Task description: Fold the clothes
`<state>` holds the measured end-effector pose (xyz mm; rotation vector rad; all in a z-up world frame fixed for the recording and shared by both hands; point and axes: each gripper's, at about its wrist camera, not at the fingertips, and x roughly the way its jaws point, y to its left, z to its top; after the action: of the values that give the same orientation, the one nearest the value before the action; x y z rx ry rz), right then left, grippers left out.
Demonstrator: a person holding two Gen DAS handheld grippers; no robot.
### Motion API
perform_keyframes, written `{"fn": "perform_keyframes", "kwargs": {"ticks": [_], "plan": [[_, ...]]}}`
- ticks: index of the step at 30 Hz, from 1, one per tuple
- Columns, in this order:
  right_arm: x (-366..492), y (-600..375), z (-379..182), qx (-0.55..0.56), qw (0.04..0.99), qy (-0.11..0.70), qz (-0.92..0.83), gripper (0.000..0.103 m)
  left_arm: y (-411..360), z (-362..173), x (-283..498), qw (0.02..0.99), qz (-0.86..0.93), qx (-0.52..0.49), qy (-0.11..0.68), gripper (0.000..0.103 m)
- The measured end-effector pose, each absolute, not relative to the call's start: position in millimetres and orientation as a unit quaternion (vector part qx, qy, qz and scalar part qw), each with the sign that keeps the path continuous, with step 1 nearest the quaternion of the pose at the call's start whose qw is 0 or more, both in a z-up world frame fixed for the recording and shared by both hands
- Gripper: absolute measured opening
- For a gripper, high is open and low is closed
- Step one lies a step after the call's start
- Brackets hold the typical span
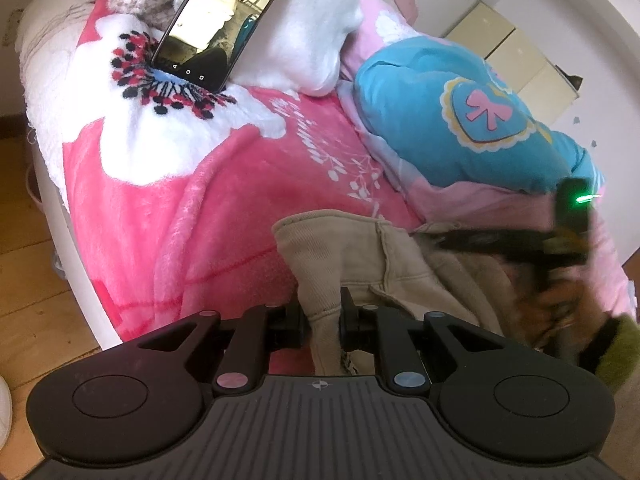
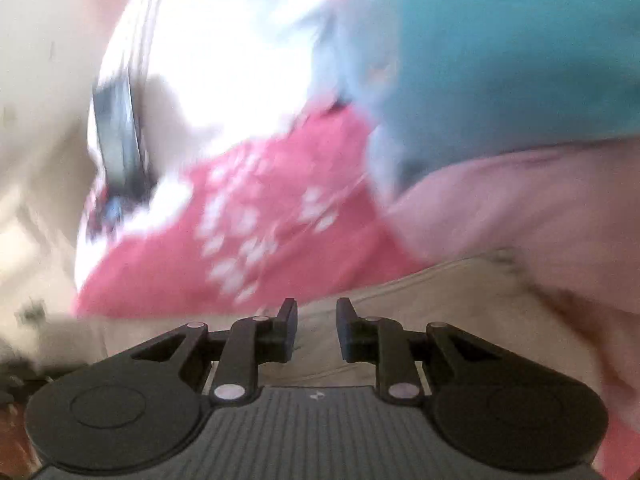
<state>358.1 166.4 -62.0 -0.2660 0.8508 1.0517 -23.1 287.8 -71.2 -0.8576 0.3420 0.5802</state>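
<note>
The bed's pink fleece blanket [image 1: 224, 216] carries the crumpled beige cotton garment [image 1: 360, 256] at its near right edge. The left gripper [image 1: 324, 316] is clamped on its near fold; the cloth runs rightward to the blurred right gripper [image 2: 316, 320], fingers slightly apart over it, grip unclear.
</note>
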Motion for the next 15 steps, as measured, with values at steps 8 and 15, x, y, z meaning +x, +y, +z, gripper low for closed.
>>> {"fn": "perform_keyframes", "kwargs": {"ticks": [8,15], "plan": [[316,185,-53,-0.138,0.740,0.405,0.519,0.024,291,-69,-30,0.854,0.266,-0.414,0.168,0.017],[264,185,-33,-0.192,0.693,0.430,0.546,0.024,293,-66,-37,0.853,0.265,-0.413,0.179,0.021]]}}
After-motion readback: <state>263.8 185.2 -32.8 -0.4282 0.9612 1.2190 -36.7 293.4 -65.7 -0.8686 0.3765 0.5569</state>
